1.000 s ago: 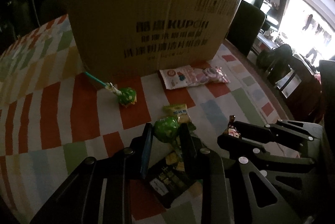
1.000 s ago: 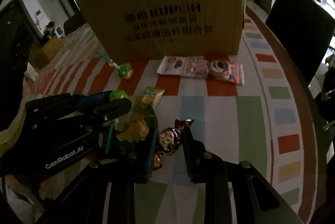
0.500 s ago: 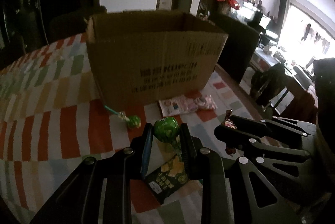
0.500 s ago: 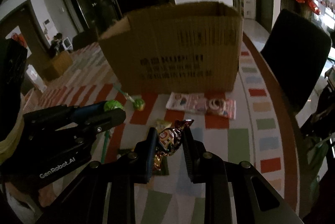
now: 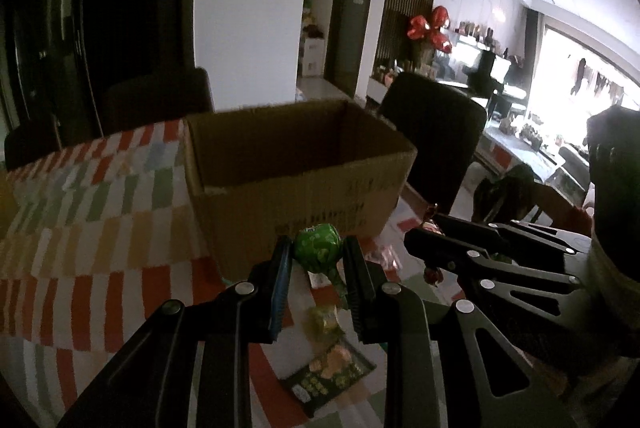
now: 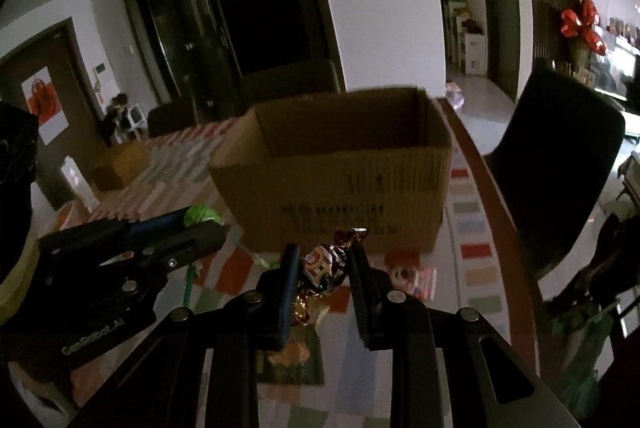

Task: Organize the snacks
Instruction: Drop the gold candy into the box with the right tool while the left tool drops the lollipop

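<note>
My left gripper (image 5: pixel 318 254) is shut on a green wrapped lollipop (image 5: pixel 318 247), held in the air in front of the open cardboard box (image 5: pixel 296 188). Beside it, on its right, my right gripper (image 6: pixel 323 262) is shut on a candy in a dark twisted wrapper (image 6: pixel 322 264). The right wrist view shows the left gripper (image 6: pixel 202 226) at its left with the green lollipop (image 6: pixel 202 215) and its stick hanging down. The box (image 6: pixel 340 184) stands open-topped, its inside dark. Both grippers hang above the table, short of the box's near wall.
On the striped tablecloth (image 5: pixel 80 228) below lie a dark green snack packet (image 5: pixel 330 374), a small yellow-green sweet (image 5: pixel 324 320) and a pink packet (image 6: pixel 412 274). Dark chairs (image 5: pixel 436 144) stand behind and right of the box. The table edge (image 6: pixel 492 212) runs along the right.
Both grippers have risen with their sweets and tilted up. The box's open top now shows, and the snacks on the table have dropped lower in view.
</note>
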`<action>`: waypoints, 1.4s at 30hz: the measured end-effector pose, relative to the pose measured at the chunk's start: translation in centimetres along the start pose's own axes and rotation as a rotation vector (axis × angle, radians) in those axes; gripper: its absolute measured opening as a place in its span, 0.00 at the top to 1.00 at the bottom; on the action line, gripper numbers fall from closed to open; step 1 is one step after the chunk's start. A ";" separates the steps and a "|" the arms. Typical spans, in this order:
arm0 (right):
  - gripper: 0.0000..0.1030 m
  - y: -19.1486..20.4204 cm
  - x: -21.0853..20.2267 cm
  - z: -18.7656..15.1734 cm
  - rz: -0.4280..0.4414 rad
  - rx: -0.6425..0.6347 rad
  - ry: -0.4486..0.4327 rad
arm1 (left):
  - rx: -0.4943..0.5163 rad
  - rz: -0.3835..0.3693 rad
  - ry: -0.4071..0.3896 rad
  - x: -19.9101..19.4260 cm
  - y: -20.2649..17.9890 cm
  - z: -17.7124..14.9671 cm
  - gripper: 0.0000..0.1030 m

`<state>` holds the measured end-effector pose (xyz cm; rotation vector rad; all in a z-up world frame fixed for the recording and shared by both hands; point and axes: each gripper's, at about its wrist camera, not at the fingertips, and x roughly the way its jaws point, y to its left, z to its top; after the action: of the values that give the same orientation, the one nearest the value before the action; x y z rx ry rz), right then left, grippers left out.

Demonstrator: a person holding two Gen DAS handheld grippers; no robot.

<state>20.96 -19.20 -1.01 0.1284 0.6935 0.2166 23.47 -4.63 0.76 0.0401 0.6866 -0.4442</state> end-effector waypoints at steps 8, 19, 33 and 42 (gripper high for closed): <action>0.75 0.2 -0.8 3.3 -0.001 -0.012 -0.072 | 0.008 0.021 -0.076 -1.0 0.4 3.2 0.74; 0.75 0.4 -0.1 6.9 0.001 -0.034 -0.116 | 0.001 0.037 -0.123 -0.7 1.8 6.6 0.74; 0.75 0.1 3.6 9.7 -0.035 -0.056 -0.086 | -0.043 0.047 -0.076 3.3 4.5 8.8 0.74; 0.75 -0.3 5.9 11.3 -0.063 -0.057 -0.049 | -0.044 0.065 -0.020 6.2 5.5 10.1 0.74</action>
<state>32.78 -18.61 3.89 0.0571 0.6410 0.1724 36.10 -3.81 4.15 0.0158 0.6732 -0.3669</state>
